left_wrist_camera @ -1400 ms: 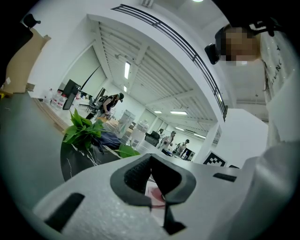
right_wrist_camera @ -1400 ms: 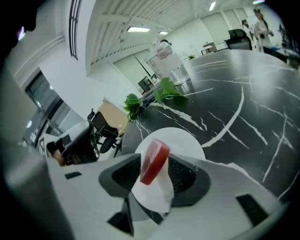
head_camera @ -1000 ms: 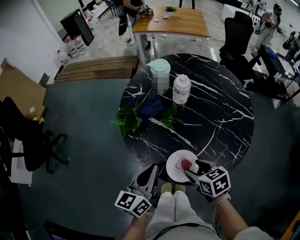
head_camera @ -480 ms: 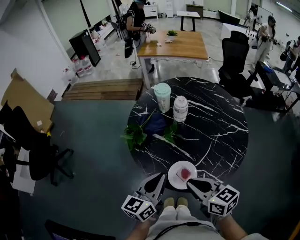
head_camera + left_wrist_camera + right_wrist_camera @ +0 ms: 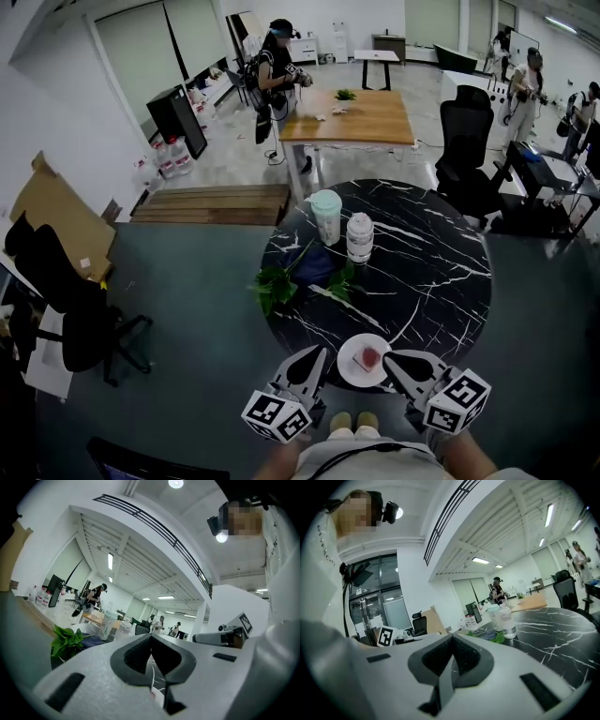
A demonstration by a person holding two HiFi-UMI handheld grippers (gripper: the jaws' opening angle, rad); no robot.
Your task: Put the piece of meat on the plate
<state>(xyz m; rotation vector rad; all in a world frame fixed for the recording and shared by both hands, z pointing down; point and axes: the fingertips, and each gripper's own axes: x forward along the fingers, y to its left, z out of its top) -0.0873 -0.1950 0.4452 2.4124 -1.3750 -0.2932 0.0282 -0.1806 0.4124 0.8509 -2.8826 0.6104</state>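
A red piece of meat (image 5: 371, 357) lies on the small white plate (image 5: 354, 367) at the near edge of the round black marble table (image 5: 441, 281). My left gripper (image 5: 319, 351) hovers just left of the plate and my right gripper (image 5: 388, 355) just right of it, both raised and apart from it. In the left gripper view the left gripper (image 5: 151, 637) has its dark pads together with nothing between them. The right gripper (image 5: 452, 639) is likewise shut and empty in its own view. Each one's marker cube shows near my body.
Farther back on the table stand a cup with a green lid (image 5: 326, 216) and a clear jar (image 5: 360, 236), with green leaves (image 5: 277, 281) and a dark cloth (image 5: 314, 265). A black office chair (image 5: 66, 309) stands left, another (image 5: 469, 141) behind the table. People stand by a wooden table (image 5: 356, 112).
The right gripper has drawn off the meat, closed its jaws and risen beside the plate. The left gripper has risen too. The meat stays on the plate.
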